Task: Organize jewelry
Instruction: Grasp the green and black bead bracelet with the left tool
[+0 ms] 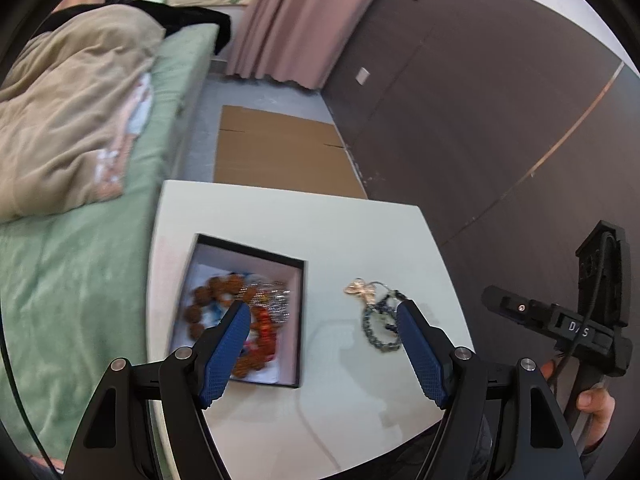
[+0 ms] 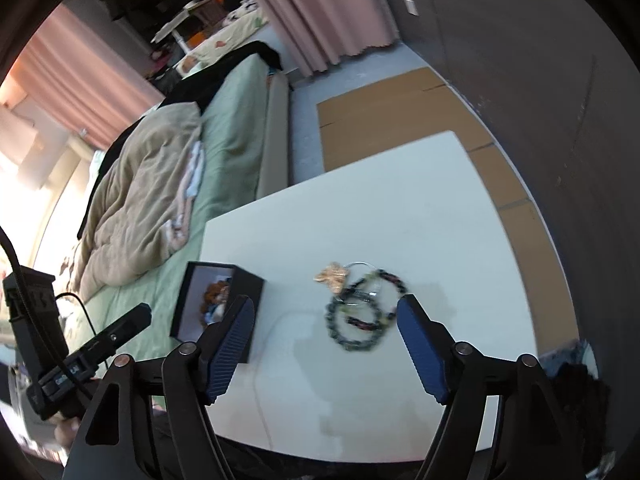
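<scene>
Hovering with both hand-held grippers, left (image 1: 320, 316) and right (image 2: 325, 312), agape and empty; risking snagging tangled bracelets (image 2: 366, 312) together, dragging extras off desk (image 2: 400, 200).

The only letters that can be read are white ones on the black body of the right gripper (image 1: 576, 330), seen from the left wrist camera. They look like "D", a blurry letter, then "S". The left gripper (image 2: 66, 380) has a small label too, but it is too blurry to read. No other words or numbers can be read.
</scene>
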A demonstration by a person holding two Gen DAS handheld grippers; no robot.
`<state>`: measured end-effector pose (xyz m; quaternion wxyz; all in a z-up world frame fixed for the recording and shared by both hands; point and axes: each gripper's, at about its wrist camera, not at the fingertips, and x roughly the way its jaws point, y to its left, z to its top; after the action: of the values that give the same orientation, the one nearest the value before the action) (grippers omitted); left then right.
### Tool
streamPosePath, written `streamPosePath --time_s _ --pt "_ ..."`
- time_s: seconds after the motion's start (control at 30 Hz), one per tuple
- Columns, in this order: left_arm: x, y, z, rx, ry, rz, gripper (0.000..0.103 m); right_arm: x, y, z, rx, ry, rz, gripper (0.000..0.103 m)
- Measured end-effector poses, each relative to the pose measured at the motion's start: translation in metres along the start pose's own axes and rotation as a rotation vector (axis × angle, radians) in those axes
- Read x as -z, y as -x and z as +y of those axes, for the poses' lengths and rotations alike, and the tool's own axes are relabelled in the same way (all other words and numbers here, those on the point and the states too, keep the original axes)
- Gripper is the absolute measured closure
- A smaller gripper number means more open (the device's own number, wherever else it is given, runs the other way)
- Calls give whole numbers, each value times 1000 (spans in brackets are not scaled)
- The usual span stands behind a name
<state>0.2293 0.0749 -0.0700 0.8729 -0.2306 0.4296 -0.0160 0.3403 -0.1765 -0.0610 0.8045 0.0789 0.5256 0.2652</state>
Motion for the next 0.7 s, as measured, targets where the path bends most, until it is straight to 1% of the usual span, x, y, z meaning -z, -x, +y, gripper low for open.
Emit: streamPosePath --time_s 0.17,0.23,0.4,0.5,0.7 --pt "-1 -17 -27 18 -49 22 27 3 1 -27 20 -40 -8 29" --pt "-1 -26 -38 27 -68 35 30 5 1 -36 31 -48 -10 29" --pt "0 -51 -56 38 -85 87 46 9 5 -57 52 -74 -15 29" --pt "4 -66 -65 42 -89 119 53 11 10 -66 64 -77 -28 29" --pt "13 -96 -82 39 -106 175 60 16 17 -87 83 -94 -44 29"
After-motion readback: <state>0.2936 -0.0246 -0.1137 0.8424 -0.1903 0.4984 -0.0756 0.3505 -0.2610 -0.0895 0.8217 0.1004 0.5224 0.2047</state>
